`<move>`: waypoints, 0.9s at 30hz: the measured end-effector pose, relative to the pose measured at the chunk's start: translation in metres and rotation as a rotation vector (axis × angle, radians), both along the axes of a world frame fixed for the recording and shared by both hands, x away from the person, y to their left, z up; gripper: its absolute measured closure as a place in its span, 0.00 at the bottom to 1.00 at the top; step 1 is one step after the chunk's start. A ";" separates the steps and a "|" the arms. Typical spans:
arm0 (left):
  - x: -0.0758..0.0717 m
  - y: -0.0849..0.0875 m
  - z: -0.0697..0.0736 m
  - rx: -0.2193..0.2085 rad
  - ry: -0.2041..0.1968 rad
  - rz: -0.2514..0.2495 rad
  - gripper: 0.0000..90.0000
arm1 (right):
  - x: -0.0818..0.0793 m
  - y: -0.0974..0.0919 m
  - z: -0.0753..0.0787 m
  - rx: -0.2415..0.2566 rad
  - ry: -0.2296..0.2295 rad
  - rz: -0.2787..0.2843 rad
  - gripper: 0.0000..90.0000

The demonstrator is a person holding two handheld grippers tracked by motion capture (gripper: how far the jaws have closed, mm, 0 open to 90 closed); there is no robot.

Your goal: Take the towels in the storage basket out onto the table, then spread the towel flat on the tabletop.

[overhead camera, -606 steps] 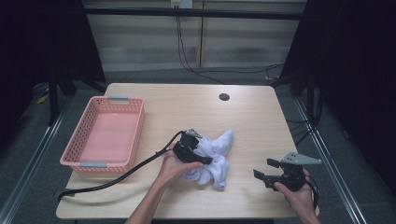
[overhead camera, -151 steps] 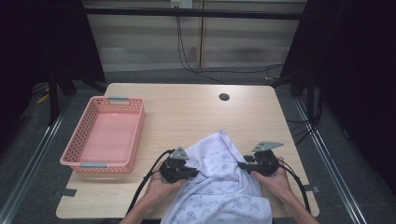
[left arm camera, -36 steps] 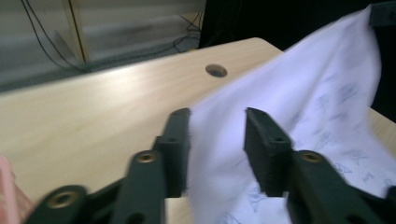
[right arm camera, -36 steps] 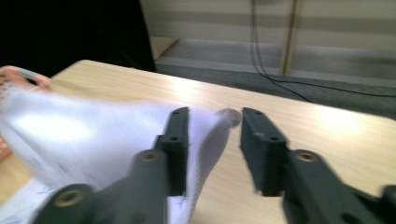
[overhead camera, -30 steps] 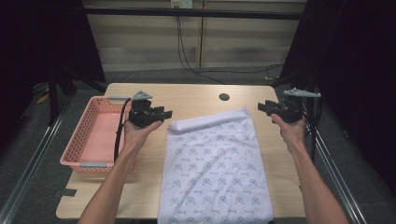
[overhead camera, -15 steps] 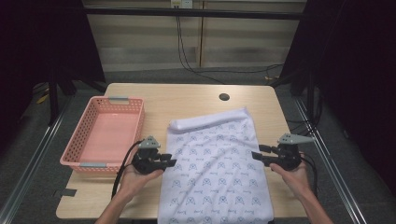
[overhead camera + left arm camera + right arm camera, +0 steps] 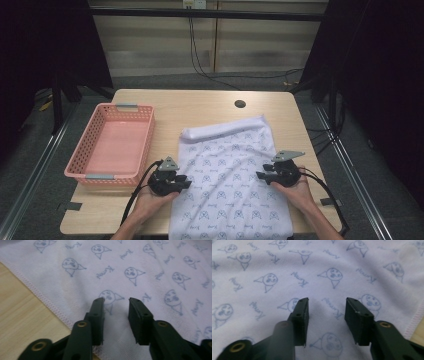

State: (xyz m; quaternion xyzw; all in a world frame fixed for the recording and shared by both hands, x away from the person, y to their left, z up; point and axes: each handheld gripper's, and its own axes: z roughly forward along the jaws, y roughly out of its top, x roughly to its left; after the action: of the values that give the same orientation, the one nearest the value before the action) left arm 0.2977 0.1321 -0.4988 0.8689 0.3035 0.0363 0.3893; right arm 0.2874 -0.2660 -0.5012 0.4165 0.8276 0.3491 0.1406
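Here, both grippers sit over the printed cloth (image 7: 232, 175).
The left gripper (image 7: 115, 315) and right gripper (image 7: 327, 320) have just been closing, yet their fingers (image 7: 97, 317) stand apart with nothing clamped, above the fabric spread flat on the surface (image 7: 200, 107) beside the pink basket (image 7: 90, 172).

Both forearms reached in from below — the left gripper (image 7: 183, 182) and right gripper (image 7: 262, 175) faced inward, jaws apart, having just narrowed, nothing pinched between them.
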 end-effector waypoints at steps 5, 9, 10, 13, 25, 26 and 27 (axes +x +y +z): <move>-0.001 0.001 -0.001 0.010 -0.006 -0.011 0.94 | -0.019 -0.013 0.003 -0.008 0.023 -0.013 0.95; -0.011 -0.008 0.001 0.018 0.005 -0.071 0.99 | -0.042 -0.020 0.005 -0.003 0.040 0.015 0.96; -0.011 -0.008 0.001 0.018 0.005 -0.071 0.99 | -0.042 -0.020 0.005 -0.003 0.040 0.015 0.96; -0.020 -0.008 0.002 0.013 0.033 -0.102 1.00 | -0.056 -0.025 0.006 0.014 0.068 0.019 0.97; -0.070 0.006 0.007 0.035 0.096 -0.148 1.00 | -0.088 -0.021 0.009 0.042 0.141 0.130 0.96; -0.070 0.007 0.008 0.022 0.093 -0.146 1.00 | -0.091 -0.020 0.010 0.036 0.147 0.141 0.93; -0.070 0.007 0.008 0.022 0.093 -0.146 1.00 | -0.091 -0.020 0.010 0.036 0.147 0.141 0.93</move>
State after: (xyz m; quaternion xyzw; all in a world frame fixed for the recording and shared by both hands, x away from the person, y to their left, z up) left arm 0.2281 0.1392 -0.4911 0.8937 0.2567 -0.0291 0.3668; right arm 0.1968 -0.2864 -0.4910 0.3839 0.8565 0.3417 0.0470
